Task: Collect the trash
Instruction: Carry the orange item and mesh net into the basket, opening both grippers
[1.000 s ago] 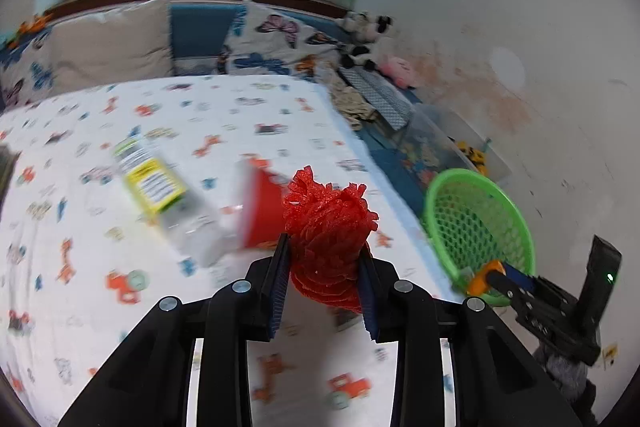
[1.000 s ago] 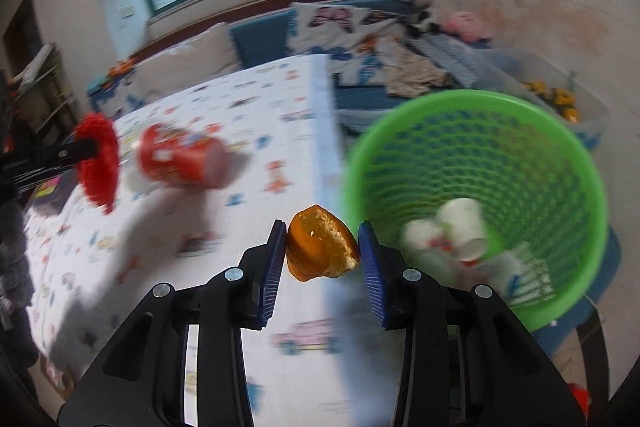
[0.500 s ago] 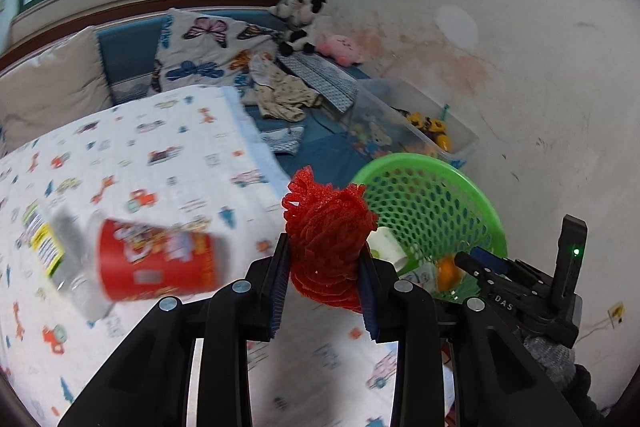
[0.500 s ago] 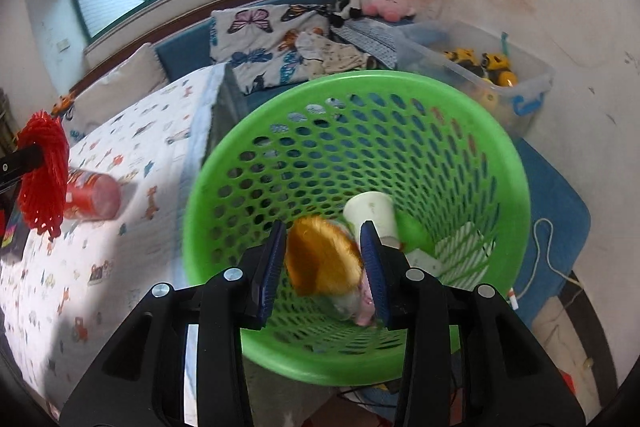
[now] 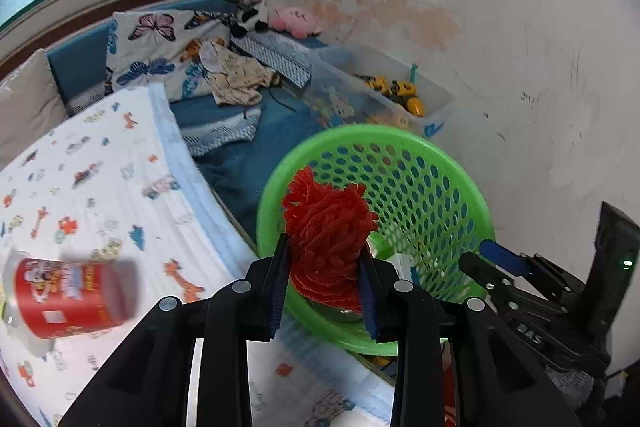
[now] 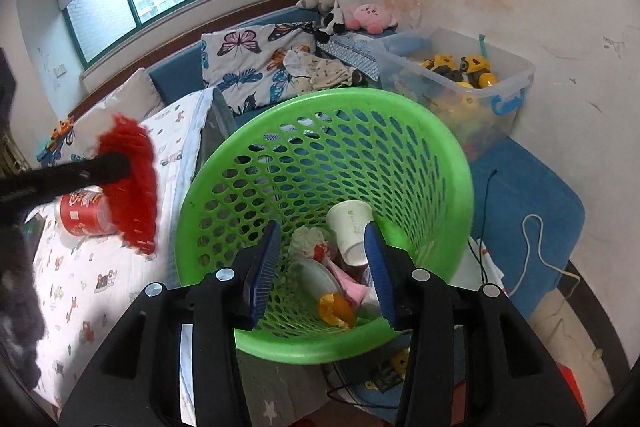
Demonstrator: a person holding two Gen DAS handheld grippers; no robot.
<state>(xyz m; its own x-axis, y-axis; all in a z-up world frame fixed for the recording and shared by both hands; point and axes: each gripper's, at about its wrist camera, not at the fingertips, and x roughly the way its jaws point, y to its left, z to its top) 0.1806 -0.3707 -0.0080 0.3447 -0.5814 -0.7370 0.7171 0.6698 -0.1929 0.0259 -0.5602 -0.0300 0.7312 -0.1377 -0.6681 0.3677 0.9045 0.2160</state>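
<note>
My right tongs (image 6: 322, 267) have just been opening over the green perforated plastic basket (image 6: 280, 115), and nothing sits between their blue pads now. The orange peel scrap (image 6: 336, 308) they carried a second ago lies at the basket's bottom, lower centre of the right wrist view, beside a white paper cup (image 6: 352, 229) and other rubbish. That piece counts as collected, I judge.

My left tongs (image 5: 323, 279) stay clamped on the red foam netting wad (image 5: 328, 231), which has travelled from over the printed bed sheet (image 5: 100, 179) to the basket's near rim at centre frame. It looks ready to drop next. A red snack canister (image 5: 68, 297) is still on the bed, lower left.
</note>
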